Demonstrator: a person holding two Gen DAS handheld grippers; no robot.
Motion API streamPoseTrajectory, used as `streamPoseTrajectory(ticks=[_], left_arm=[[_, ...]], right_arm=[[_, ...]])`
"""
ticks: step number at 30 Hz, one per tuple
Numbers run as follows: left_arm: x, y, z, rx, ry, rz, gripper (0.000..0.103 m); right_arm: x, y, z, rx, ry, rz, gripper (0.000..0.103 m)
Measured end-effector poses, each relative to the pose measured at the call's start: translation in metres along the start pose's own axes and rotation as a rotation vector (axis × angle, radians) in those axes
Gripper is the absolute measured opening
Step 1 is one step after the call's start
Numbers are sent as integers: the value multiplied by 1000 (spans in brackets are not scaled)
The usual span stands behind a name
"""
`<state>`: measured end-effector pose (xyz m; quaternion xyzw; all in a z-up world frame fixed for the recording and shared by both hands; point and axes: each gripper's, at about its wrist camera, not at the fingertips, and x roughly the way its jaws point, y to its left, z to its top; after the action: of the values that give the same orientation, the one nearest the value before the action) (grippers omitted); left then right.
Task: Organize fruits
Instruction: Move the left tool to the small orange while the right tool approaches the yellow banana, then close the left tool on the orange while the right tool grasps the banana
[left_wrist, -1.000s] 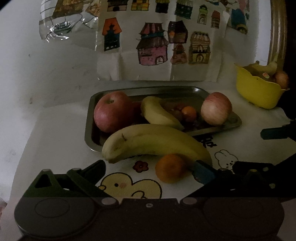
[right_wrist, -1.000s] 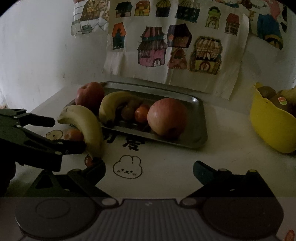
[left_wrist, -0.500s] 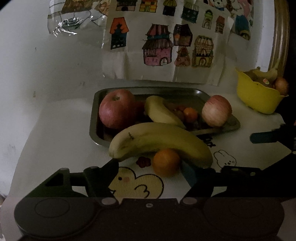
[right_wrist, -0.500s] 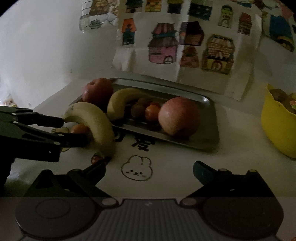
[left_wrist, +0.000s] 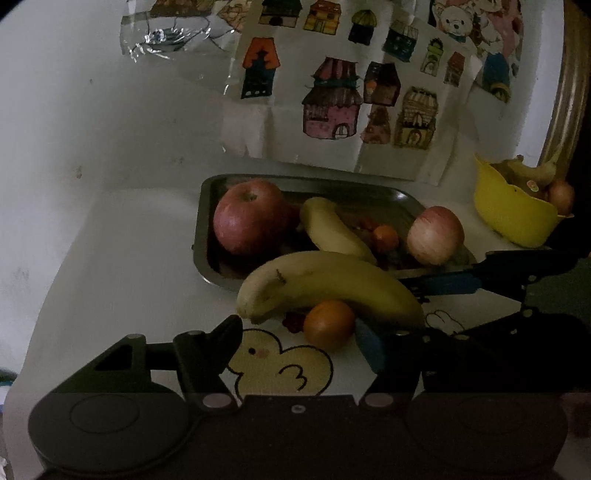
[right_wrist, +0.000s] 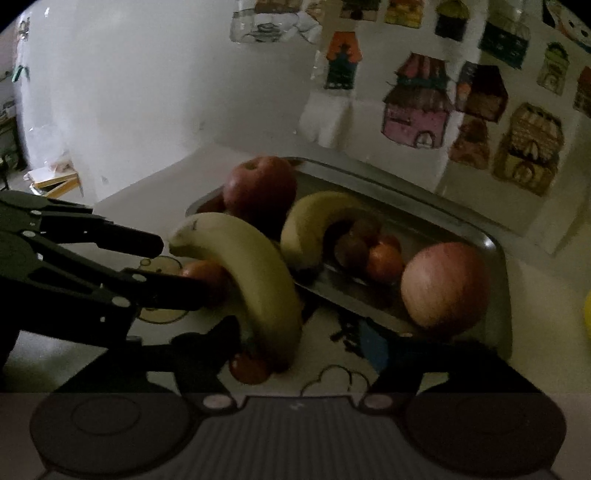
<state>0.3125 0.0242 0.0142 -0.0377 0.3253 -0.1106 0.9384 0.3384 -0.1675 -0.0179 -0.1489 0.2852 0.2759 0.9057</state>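
A large banana (left_wrist: 325, 284) lies on the table in front of the metal tray (left_wrist: 207, 236), with a small orange (left_wrist: 328, 324) tucked against it. My left gripper (left_wrist: 299, 339) is open, its jaws on either side of the orange and just short of it. My right gripper (right_wrist: 299, 341) is open around the near end of the same banana (right_wrist: 255, 280); its blue-padded fingers show in the left wrist view (left_wrist: 443, 284). The tray holds two apples (left_wrist: 253, 216) (left_wrist: 436, 234), a second banana (left_wrist: 332, 230) and small fruits (left_wrist: 384, 238).
A yellow basket (left_wrist: 513, 210) with more fruit stands at the far right. A house-print sheet (left_wrist: 351, 99) hangs on the wall behind the tray. The table's left edge (left_wrist: 55, 288) drops off near the tray. Another small red fruit (right_wrist: 249, 367) lies under the banana's end.
Both grippers have moved forward. The left has closed in on the orange; the right has swung left and advanced until its fingers straddle the banana's end. The fruits have not moved.
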Motion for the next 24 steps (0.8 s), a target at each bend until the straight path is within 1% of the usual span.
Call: streamPoseTrajectory(ticks=[1,3,7,11,12,13,15,18,20,24], left_arm=[[0,0,0,0,10,-8,68],[2,-1,-2,3,25,-23,67],[6,-5,-2,9,29,-44,59],[10,-6,1,8,29,-49,58],[10,-6,0,10,29,-48,58],[10,-7,0,13,28,-57,49],[10,-8,-1,13,32,-74,42],[11,-11,-1,24,30,-73,40],[13,-10,-1,19,27,-81,36],[14,-8,-1,8,19,-75,35]], right_arm=[[0,-1,-1,1,-2,6,59],[-2,-3,-3,2,-7,21,56],[-1,-4,-2,-2,-14,25,50],[-2,-6,-3,10,-17,33,48],[-2,-6,-4,9,-19,35,45],[-3,-5,-4,7,-21,37,44],[-3,-4,-4,1,-23,41,39],[-4,-3,-4,0,-24,45,35],[-5,-3,-5,3,-24,47,33],[-7,-1,-7,10,-24,47,32]])
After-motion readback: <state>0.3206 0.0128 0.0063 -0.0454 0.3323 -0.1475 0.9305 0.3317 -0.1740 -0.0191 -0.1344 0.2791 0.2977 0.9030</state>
